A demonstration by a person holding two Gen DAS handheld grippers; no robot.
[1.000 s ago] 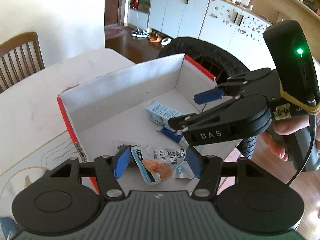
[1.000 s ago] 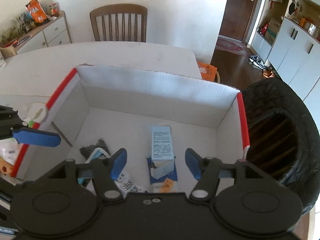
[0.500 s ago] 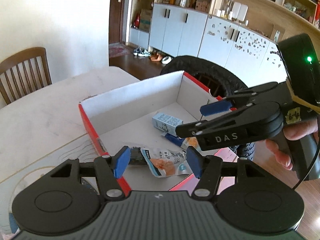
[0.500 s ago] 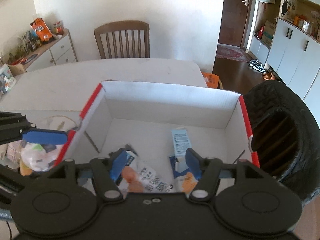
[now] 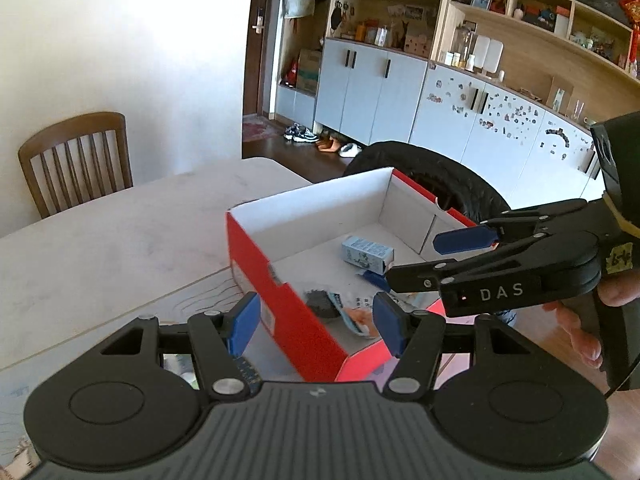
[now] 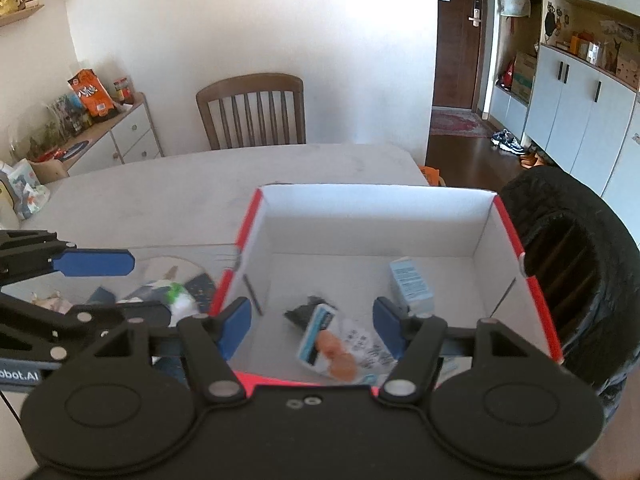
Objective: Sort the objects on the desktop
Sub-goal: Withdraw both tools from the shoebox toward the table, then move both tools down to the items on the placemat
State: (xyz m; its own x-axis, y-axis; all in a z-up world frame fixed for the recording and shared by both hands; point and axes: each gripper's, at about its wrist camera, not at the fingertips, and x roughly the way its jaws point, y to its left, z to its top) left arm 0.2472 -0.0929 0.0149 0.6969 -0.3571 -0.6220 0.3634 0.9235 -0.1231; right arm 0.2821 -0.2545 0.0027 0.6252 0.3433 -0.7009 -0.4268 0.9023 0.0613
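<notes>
A red cardboard box with a white inside (image 5: pixel 280 300) (image 6: pixel 376 216) stands on the table. In it lie a light blue carton (image 5: pixel 367 254) (image 6: pixel 412 288), a white and blue snack packet (image 5: pixel 352 314) (image 6: pixel 336 344) and a dark crumpled piece (image 6: pixel 304 312). My left gripper (image 5: pixel 314 322) is open and empty above the box's near left wall. My right gripper (image 6: pixel 312 326) (image 5: pixel 448 256) is open and empty above the box's right side. Several loose items (image 6: pixel 172 298) lie on the table left of the box.
A black tyre-like ring (image 6: pixel 576 272) (image 5: pixel 448 184) stands just past the box's right side. A wooden chair (image 6: pixel 252 112) (image 5: pixel 76 160) is at the table's far edge. The pale table (image 5: pixel 120 232) runs left of the box. A sideboard with snacks (image 6: pixel 92 128) stands far left.
Both grippers have pulled back and risen from the box, so more of the box and room shows. The snack packet lies in the box; both grippers stayed open.
</notes>
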